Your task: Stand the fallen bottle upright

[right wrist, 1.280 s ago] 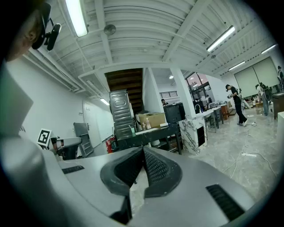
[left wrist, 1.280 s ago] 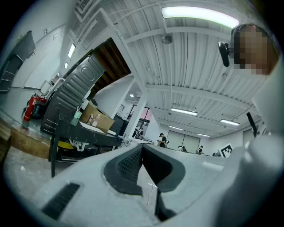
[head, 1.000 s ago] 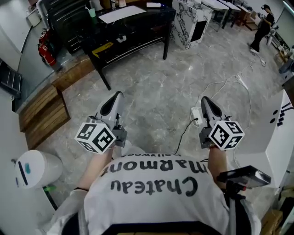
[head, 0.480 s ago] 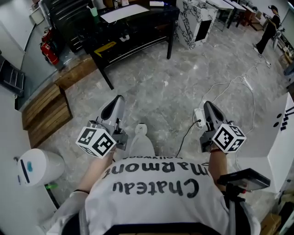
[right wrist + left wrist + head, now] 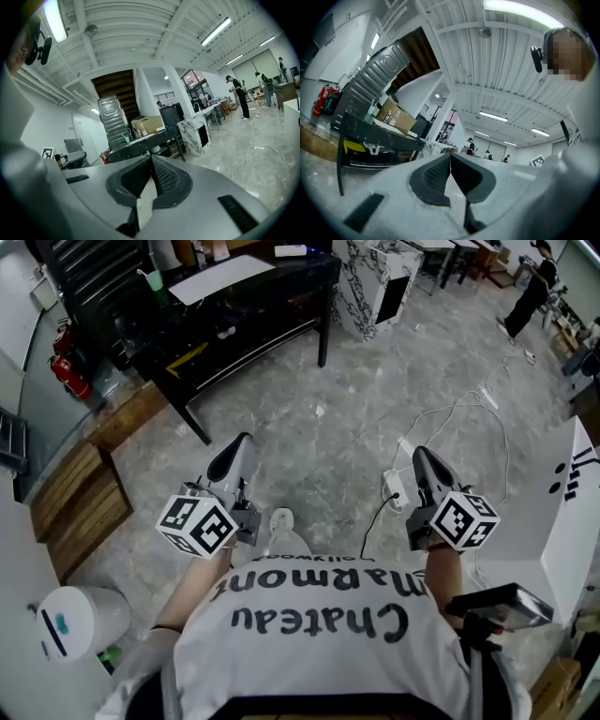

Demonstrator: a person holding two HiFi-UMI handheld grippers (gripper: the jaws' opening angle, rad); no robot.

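Note:
I cannot make out a fallen bottle in any view. A black table [image 5: 234, 306] stands far ahead across the marble floor, with a white sheet, a green cup [image 5: 155, 280] and small items on it. It also shows in the left gripper view as the black table [image 5: 379, 136] and in the right gripper view as the black table [image 5: 145, 140]. My left gripper [image 5: 242, 439] is held level over the floor, jaws shut and empty [image 5: 450, 157]. My right gripper [image 5: 419, 454] is alongside it, also shut on nothing [image 5: 151, 159].
A power strip with white cable [image 5: 394, 486] lies on the floor just ahead of the right gripper. Wooden steps [image 5: 75, 502] and a white cylinder [image 5: 70, 620] are at left, a marble block [image 5: 375, 282] beyond, a white desk [image 5: 572, 521] at right, a person [image 5: 525, 292] far right.
The whole view has shifted as the person steps forward; a shoe now shows between the grippers. Both grippers stay shut and side by side.

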